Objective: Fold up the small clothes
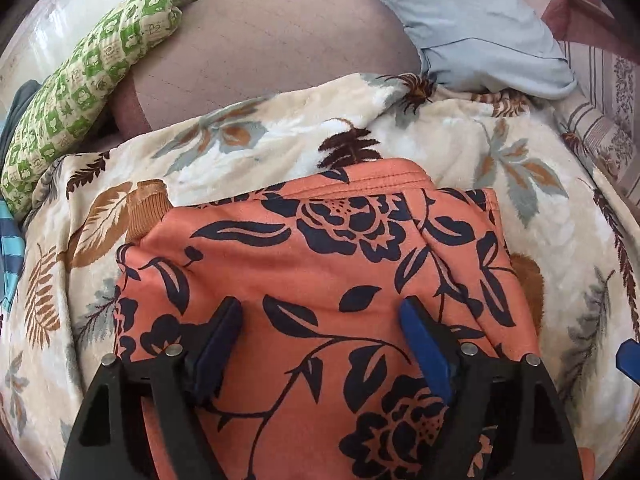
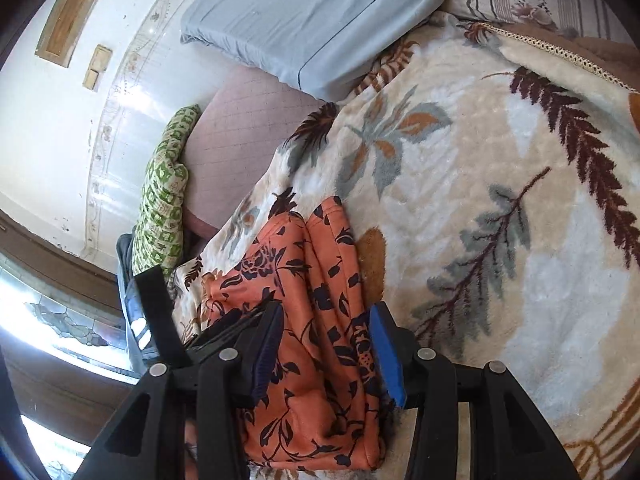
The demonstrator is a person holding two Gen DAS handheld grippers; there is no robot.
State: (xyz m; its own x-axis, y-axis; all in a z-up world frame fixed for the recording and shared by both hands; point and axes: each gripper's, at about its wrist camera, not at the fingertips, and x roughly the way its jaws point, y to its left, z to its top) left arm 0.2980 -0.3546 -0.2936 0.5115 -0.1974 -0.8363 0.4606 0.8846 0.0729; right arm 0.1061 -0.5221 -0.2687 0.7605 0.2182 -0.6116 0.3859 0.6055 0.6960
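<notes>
An orange garment with dark navy flowers (image 1: 320, 256) lies folded on a cream leaf-print blanket (image 1: 248, 148). My left gripper (image 1: 322, 312) is open just above the garment's near part, fingers spread over the cloth. In the right wrist view the same garment (image 2: 316, 320) lies in folds between the fingers of my right gripper (image 2: 328, 320), which is open and straddles its edge. I cannot tell whether either gripper touches the cloth. A brown ribbed cuff (image 1: 146, 208) sticks out at the garment's far left corner.
A green patterned pillow (image 1: 80, 92) lies at the left by the wall. A light blue pillow (image 1: 480, 28) sits at the back right. A pink quilted sheet (image 1: 272, 52) lies beyond the blanket (image 2: 480, 200). Striped blue cloth (image 1: 10, 240) shows at the far left.
</notes>
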